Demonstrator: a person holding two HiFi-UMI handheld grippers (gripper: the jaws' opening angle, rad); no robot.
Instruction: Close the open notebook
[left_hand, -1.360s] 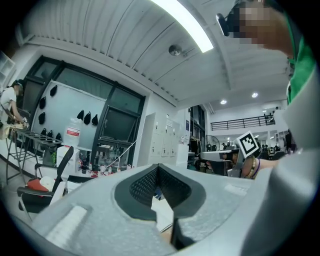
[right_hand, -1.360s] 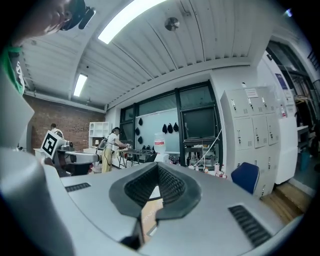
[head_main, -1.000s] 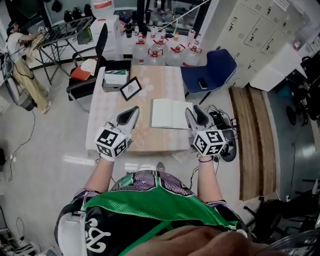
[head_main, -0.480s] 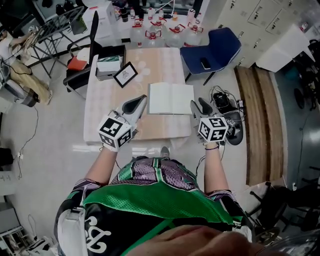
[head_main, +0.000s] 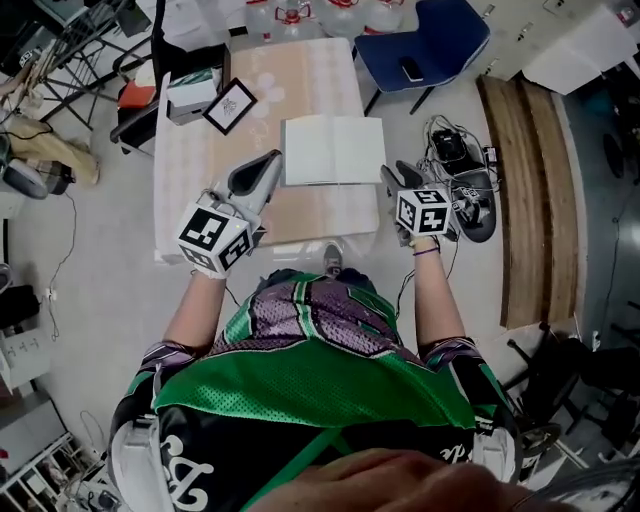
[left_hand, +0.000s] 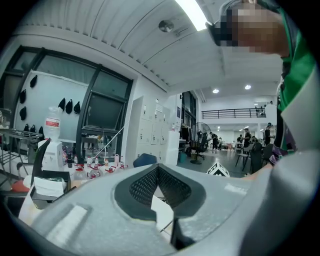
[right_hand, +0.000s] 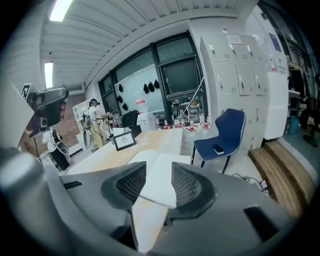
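Note:
The open notebook (head_main: 333, 150) lies flat with white pages up on the beige table (head_main: 250, 215), near its front right. My left gripper (head_main: 265, 162) hovers just off the notebook's near left corner, its tips touching and holding nothing; the left gripper view (left_hand: 158, 167) shows the pads meeting at the tip. My right gripper (head_main: 397, 176) is at the notebook's near right corner, off the table's edge, open. In the right gripper view (right_hand: 159, 169) the notebook (right_hand: 161, 176) shows through the gap between the pads.
A framed picture (head_main: 231, 105) and a box (head_main: 193, 90) stand on the table's far left. A blue chair (head_main: 425, 40) with a phone (head_main: 410, 70) is past the far right corner. Cables and gear (head_main: 465, 190) lie on the floor at right.
The view has tilted, so the table sits higher in the frame. Both grippers have stayed at the table's near edge, closer to the notebook's corners. The notebook is still open.

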